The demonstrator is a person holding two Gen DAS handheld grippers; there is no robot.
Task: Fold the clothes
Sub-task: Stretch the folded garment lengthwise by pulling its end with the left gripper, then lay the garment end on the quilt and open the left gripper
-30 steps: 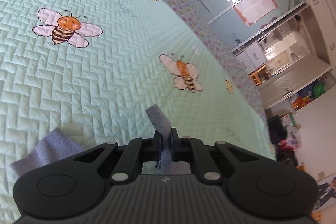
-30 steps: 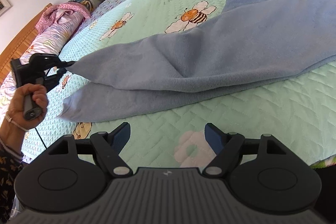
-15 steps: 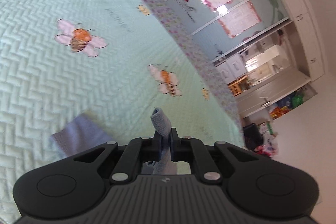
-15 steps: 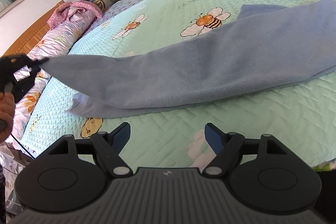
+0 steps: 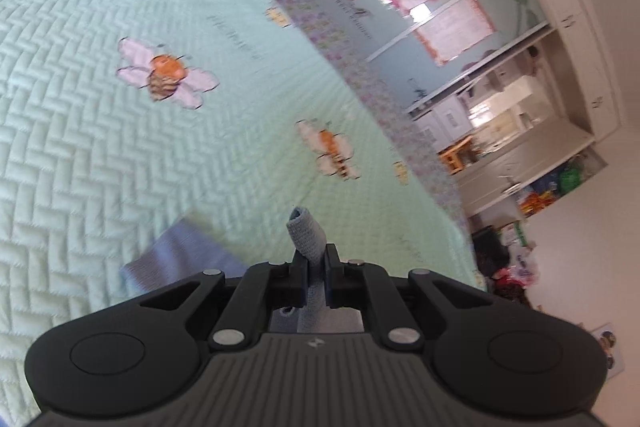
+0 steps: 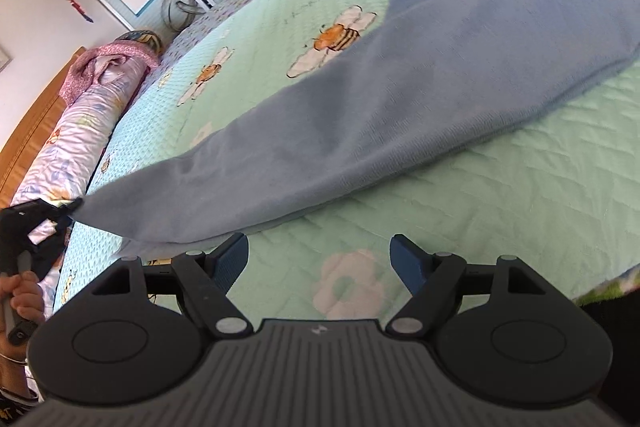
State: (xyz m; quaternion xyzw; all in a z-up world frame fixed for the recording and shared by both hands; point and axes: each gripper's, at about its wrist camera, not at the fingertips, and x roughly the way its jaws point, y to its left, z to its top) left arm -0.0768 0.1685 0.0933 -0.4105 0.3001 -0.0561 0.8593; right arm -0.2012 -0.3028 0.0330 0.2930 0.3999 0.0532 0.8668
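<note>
Right wrist view: left hand-held gripper (image 6: pixel 74 205) clenched on blue garment (image 6: pixel 420 99), right hand-held gripper (image 6: pixel 320 259) released.

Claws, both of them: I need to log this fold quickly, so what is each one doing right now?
Left claw: closed, pinching a corner of the blue garment.
Right claw: open, holding nothing, above the bedspread.
</note>
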